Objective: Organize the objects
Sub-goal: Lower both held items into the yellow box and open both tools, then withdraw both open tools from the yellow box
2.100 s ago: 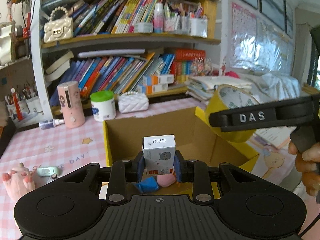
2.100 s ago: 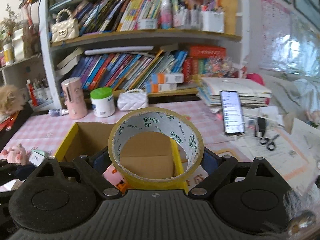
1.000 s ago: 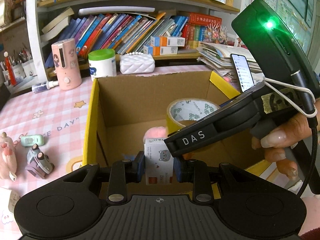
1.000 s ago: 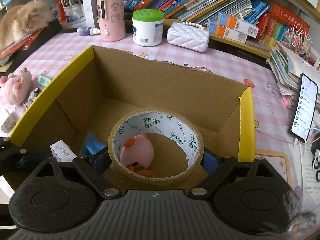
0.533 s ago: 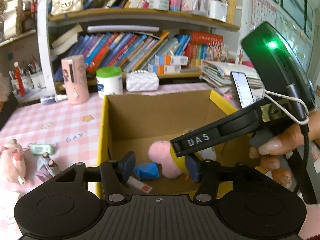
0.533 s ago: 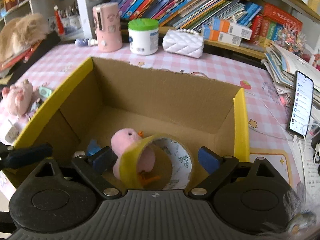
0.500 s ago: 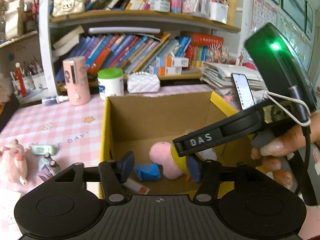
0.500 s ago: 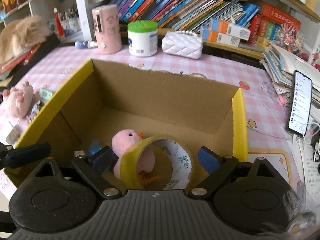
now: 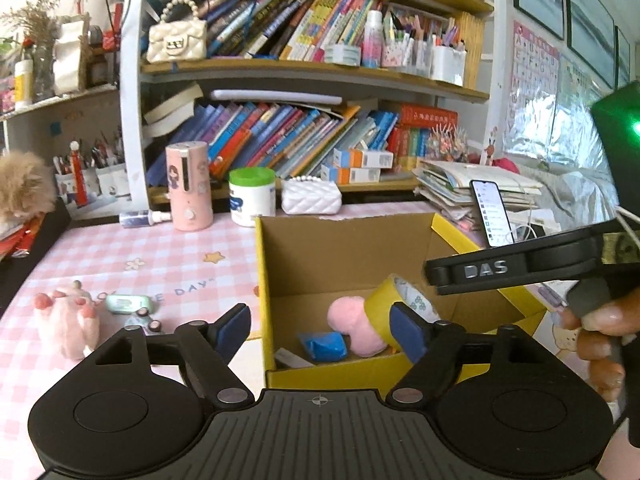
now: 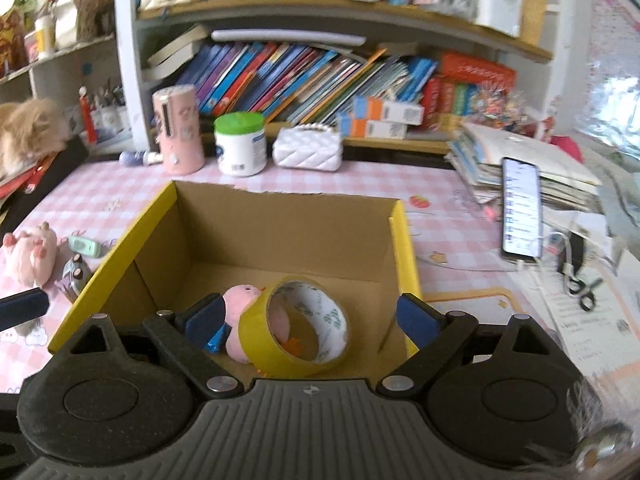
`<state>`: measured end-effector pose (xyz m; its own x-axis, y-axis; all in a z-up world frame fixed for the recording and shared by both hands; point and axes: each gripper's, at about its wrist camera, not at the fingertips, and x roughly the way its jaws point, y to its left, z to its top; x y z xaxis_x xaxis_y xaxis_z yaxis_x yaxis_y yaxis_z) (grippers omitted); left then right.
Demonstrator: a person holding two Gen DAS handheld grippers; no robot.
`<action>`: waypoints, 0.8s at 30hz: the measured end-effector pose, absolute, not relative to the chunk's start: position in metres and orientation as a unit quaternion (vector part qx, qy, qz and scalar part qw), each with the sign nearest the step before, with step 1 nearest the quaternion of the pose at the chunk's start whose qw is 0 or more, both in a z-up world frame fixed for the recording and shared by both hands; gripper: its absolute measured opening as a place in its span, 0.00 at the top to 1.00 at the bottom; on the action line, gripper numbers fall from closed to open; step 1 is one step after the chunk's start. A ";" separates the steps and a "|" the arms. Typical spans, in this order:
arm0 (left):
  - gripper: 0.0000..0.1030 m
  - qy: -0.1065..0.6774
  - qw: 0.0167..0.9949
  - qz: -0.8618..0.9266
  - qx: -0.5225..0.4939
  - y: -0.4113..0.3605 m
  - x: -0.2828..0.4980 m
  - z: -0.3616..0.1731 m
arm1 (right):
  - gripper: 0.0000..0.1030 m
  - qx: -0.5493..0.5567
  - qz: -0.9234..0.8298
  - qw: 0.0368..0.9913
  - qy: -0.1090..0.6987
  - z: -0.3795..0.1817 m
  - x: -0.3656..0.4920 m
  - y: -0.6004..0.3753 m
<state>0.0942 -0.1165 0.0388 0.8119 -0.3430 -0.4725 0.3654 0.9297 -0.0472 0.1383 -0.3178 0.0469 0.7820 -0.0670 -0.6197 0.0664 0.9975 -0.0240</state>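
surface: lying pink-checked under a cardboard box
box: holding tape roll, pink toy
left gripper: fingers opening, gripping nothing
right gripper: fingers spread, released

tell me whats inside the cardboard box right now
Inside the cardboard box lie a yellow tape roll leaning on a pink plush toy, a blue packet and a small white box. The near wall and the grippers hide the rest of the floor.

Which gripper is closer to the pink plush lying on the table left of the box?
Left. The left gripper, jaws opening and empty, straddles the box's left wall, next to the plush. The right gripper hangs open over the box interior, farther off.
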 end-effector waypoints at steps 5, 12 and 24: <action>0.18 0.241 0.951 -0.195 0.022 -0.106 0.083 0.038 | 0.10 0.014 -0.082 0.948 0.307 0.052 0.107 -0.315; 0.18 0.264 0.943 -0.200 0.026 -0.088 0.068 0.031 | 0.10 0.024 -0.123 0.943 0.310 0.043 0.068 -0.298; 0.17 0.328 0.926 -0.183 0.042 -0.047 0.040 0.010 | 0.10 0.051 -0.148 0.913 0.377 0.007 0.026 -0.254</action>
